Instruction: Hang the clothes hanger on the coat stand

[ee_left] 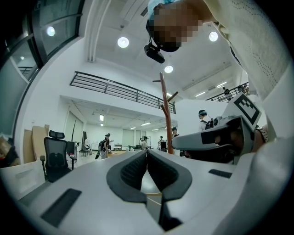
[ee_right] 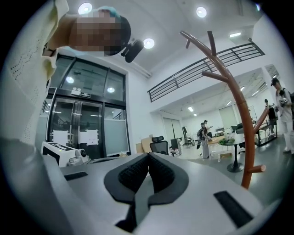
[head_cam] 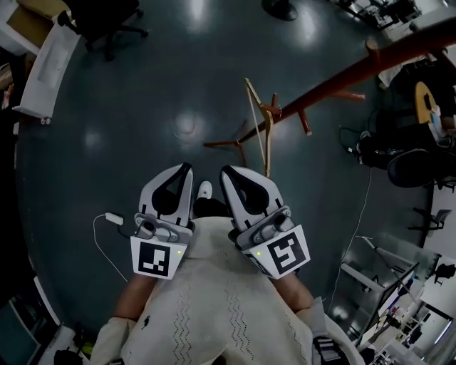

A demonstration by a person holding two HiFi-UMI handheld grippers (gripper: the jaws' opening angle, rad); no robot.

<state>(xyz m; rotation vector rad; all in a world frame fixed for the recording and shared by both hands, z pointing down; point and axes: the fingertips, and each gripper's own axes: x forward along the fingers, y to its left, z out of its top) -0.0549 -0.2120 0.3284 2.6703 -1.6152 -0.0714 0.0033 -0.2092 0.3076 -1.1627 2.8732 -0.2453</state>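
Note:
In the head view the brown coat stand [head_cam: 335, 80] runs slantwise from its feet at mid-floor to the upper right. A light wooden clothes hanger [head_cam: 268, 114] hangs against its trunk at a peg. Both grippers are held close to my body, below the stand. The left gripper [head_cam: 187, 168] is shut and holds nothing. The right gripper [head_cam: 226, 171] is also shut and empty. The left gripper view has its jaws [ee_left: 147, 152] pressed together, with the stand [ee_left: 165, 114] behind. In the right gripper view the shut gripper [ee_right: 148, 155] points past the stand [ee_right: 240, 103]; the hanger does not show.
A black office chair [head_cam: 107, 21] stands at the far left, with a white desk edge [head_cam: 46, 68] beside it. A white cable with a plug [head_cam: 112, 217] lies on the dark floor. Black chairs [head_cam: 410, 167] and desks crowd the right. Several people [ee_left: 106, 143] stand far off.

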